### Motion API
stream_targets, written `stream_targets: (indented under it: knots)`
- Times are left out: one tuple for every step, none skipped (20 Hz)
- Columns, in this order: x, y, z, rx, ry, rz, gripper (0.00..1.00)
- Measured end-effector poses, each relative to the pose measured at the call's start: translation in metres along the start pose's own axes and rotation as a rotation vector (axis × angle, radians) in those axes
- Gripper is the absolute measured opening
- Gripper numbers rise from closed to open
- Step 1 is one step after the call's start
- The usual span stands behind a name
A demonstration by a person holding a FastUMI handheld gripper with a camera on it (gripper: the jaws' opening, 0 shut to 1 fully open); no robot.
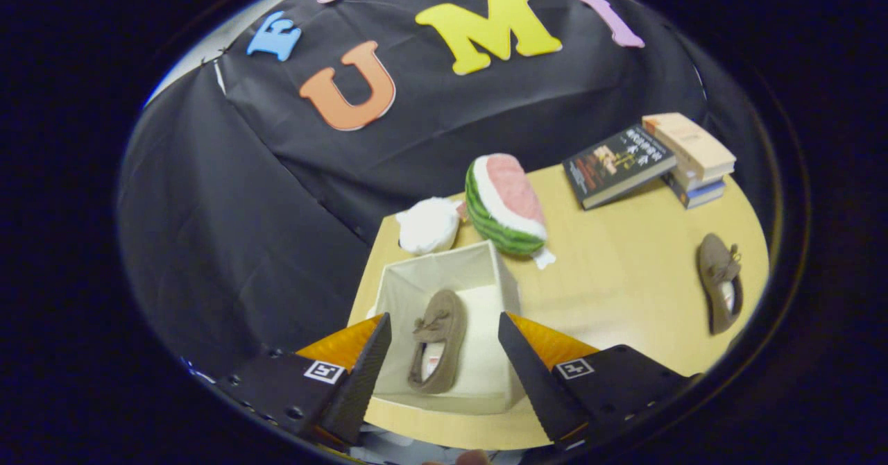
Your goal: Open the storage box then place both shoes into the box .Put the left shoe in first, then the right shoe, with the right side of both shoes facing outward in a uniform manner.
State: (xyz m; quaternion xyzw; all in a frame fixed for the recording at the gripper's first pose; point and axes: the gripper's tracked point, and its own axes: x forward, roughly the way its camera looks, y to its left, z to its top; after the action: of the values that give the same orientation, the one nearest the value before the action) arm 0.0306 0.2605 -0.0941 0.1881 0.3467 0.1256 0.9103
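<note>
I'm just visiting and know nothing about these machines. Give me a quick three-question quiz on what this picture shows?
1. True or false: the storage box is already open.
2. How many brown shoes are on or in things here, and where?
3. The claw is: A) clamped on a shoe, B) open above the box, C) holding a book.

Key
1. True.
2. Two: one shoe in the box, the other shoe on the table.
3. B: its fingers are spread apart, touching nothing.

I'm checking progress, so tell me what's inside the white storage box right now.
One brown shoe lies inside the open storage box, between the open gripper fingers. The box floor under it is hidden. The other shoe lies on the table.
</note>
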Motion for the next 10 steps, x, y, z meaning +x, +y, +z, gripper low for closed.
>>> stream_targets:
  knots:
    - [-0.013,-0.020,0.012,-0.027,-0.038,-0.015,0.94]
    - [-0.028,-0.039,0.023,-0.049,-0.076,-0.034,0.94]
    - [-0.041,-0.062,0.035,-0.069,-0.112,-0.057,0.94]
    - [-0.052,-0.087,0.046,-0.088,-0.148,-0.083,0.94]
    - [-0.065,-0.110,0.057,-0.104,-0.183,-0.109,0.94]
    - [-0.076,-0.132,0.066,-0.121,-0.211,-0.132,0.94]
    - [-0.086,-0.155,0.073,-0.140,-0.231,-0.155,0.94]
    - [-0.097,-0.178,0.078,-0.156,-0.249,-0.175,0.94]
    - [-0.106,-0.200,0.082,-0.171,-0.261,-0.193,0.94]
    - [-0.115,-0.226,0.081,-0.185,-0.263,-0.219,0.94]
